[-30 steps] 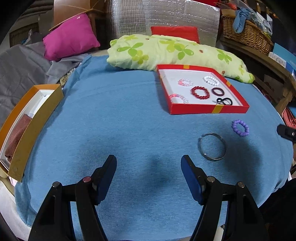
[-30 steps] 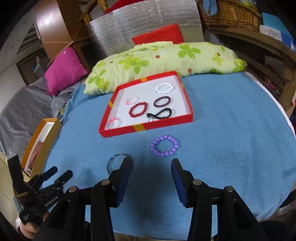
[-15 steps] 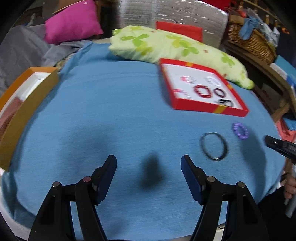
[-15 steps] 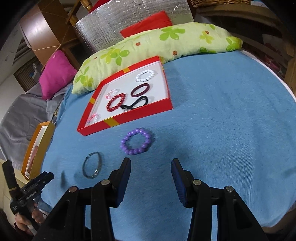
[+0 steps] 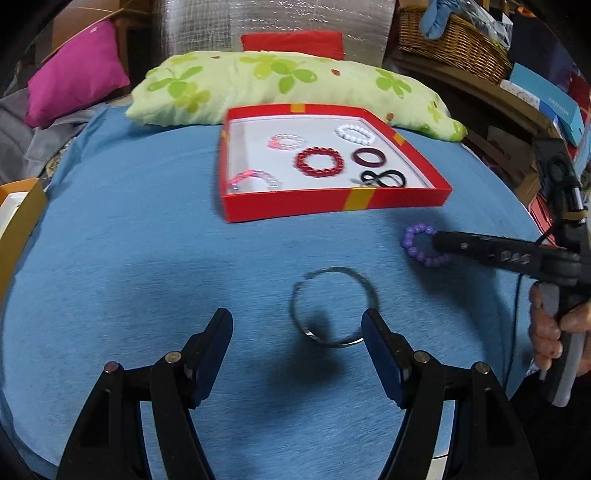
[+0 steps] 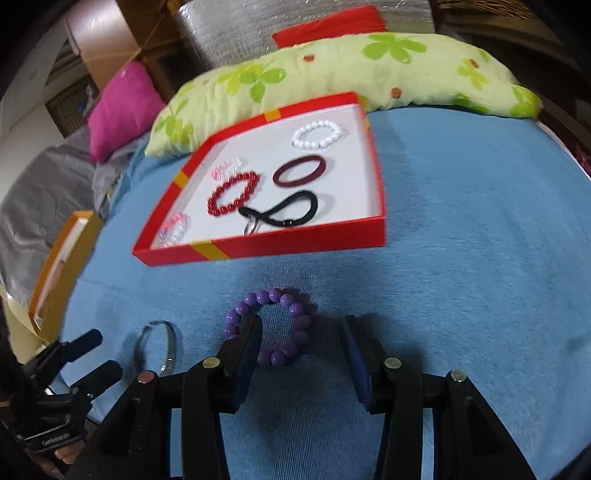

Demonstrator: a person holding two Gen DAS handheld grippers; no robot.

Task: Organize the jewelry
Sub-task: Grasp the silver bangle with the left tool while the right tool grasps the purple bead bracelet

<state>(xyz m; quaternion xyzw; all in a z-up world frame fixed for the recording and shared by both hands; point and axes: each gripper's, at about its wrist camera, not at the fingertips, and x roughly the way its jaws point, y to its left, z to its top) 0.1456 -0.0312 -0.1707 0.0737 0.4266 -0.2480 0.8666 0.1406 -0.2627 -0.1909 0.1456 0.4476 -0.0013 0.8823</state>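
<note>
right claw (image 6: 301, 341) wide, straddling purple bead bracelet (image 6: 269, 326) | left claw (image 5: 297, 341) wide, silver bangle (image 5: 334, 306) just ahead | red tray (image 5: 332, 203) at 12 o'clock

Blue-clothed round table (image 5: 147, 258); floral pillow (image 5: 280, 88), silver foil panel (image 5: 273, 18), wicker basket (image 5: 454, 40) behind.

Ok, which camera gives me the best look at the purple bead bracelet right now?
Right wrist view: the purple bead bracelet lies close and large on the blue cloth, with the open right gripper at it and one finger covering its left edge. In the left wrist view it is small, near the right edge, partly hidden by that gripper.
</note>
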